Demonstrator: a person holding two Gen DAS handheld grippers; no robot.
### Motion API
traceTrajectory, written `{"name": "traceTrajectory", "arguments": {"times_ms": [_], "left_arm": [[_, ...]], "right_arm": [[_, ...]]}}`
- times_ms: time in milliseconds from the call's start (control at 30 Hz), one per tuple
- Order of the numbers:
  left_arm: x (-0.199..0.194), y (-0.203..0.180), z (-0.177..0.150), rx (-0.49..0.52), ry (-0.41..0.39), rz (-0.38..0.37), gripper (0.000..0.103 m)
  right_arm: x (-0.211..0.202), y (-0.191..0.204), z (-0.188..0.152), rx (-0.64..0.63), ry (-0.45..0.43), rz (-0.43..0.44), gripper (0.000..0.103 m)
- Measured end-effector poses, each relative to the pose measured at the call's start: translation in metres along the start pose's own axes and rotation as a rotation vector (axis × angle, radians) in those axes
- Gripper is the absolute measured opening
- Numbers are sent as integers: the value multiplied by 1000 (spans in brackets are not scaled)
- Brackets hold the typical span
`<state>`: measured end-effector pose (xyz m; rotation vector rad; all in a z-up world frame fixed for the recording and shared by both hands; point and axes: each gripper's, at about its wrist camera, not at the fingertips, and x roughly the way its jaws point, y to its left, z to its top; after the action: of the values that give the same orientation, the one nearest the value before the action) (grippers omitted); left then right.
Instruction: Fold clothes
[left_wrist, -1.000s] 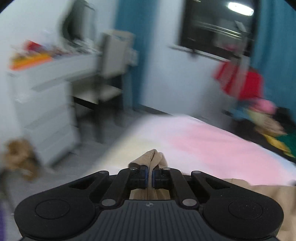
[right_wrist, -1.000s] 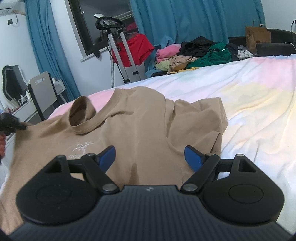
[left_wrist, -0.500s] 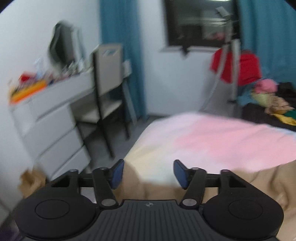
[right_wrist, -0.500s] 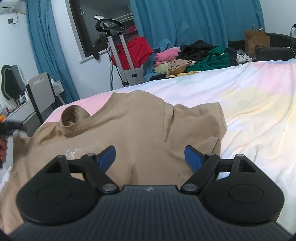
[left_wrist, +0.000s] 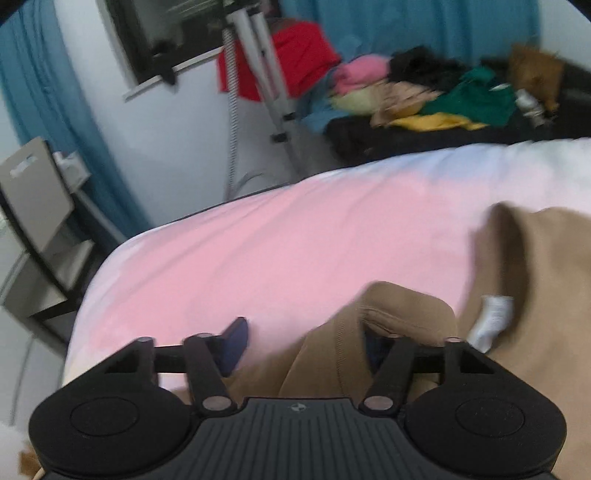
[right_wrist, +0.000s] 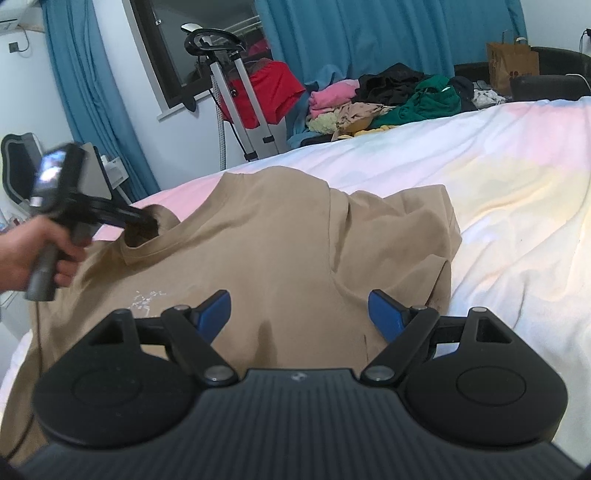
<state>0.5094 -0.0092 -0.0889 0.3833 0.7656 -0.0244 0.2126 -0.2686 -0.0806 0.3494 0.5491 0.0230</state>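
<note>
Both tongs are spread wide. Left gripper (left_wrist: 303, 345) reaches into the neck opening of the tan T-shirt (right_wrist: 280, 251), its jaws parted with the collar (left_wrist: 402, 306) between them: one blue finger (left_wrist: 234, 341) lies bare over the pink sheet, while the other is tucked behind the collar rib and mostly hidden. A white label (left_wrist: 491, 321) shows just inside the neckline. From the right wrist view, a hand (right_wrist: 33, 254) grips the left tool's handle at the bed's left edge, and the tool's tip is lost in the dark of the collar. Right gripper (right_wrist: 299, 314) hangs over the shirt's lower front with its fingers apart and nothing between them; whether they touch the cloth cannot be told. The shirt lies face up near the left edge of the bed (right_wrist: 517, 206), a pale print (right_wrist: 147, 297) on its chest, one sleeve rumpled toward the bed's middle. Beyond the far edge sits a pile of clothes (right_wrist: 388, 99).
</note>
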Motion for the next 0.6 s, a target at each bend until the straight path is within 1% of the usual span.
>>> {"name": "traceTrajectory", "arguments": {"times_ms": [67, 100, 167, 200, 267, 333, 400, 433, 500, 533, 600], "left_arm": [[9, 10, 1, -76, -62, 121, 53], [12, 13, 2, -118, -81, 149, 54], [16, 16, 5, -188, -95, 186, 65], [21, 14, 7, -190, -68, 191, 68], [26, 6, 9, -135, -28, 204, 68], [23, 6, 11, -107, -14, 198, 78], [19, 8, 12, -90, -3, 187, 85], [18, 11, 13, -86, 1, 183, 85], [4, 14, 12, -86, -63, 161, 86], [-5, 16, 11, -87, -104, 149, 92], [-33, 19, 12, -106, -183, 101, 102]], "right_arm": [[-1, -1, 1, 7, -4, 1, 83], [-1, -2, 1, 6, -9, -1, 83], [-2, -2, 2, 1, -21, -6, 83], [-2, -3, 3, -2, -25, -8, 83], [-2, -4, 4, -4, -31, -13, 83], [-2, -5, 5, -7, -38, -15, 83], [-3, -6, 5, -10, -43, -17, 83], [-3, -6, 5, -11, -44, -16, 83], [-6, -5, 6, -18, -53, -15, 83], [-8, -5, 6, -21, -59, -14, 83], [-11, -4, 6, -28, -69, -13, 83]]}}
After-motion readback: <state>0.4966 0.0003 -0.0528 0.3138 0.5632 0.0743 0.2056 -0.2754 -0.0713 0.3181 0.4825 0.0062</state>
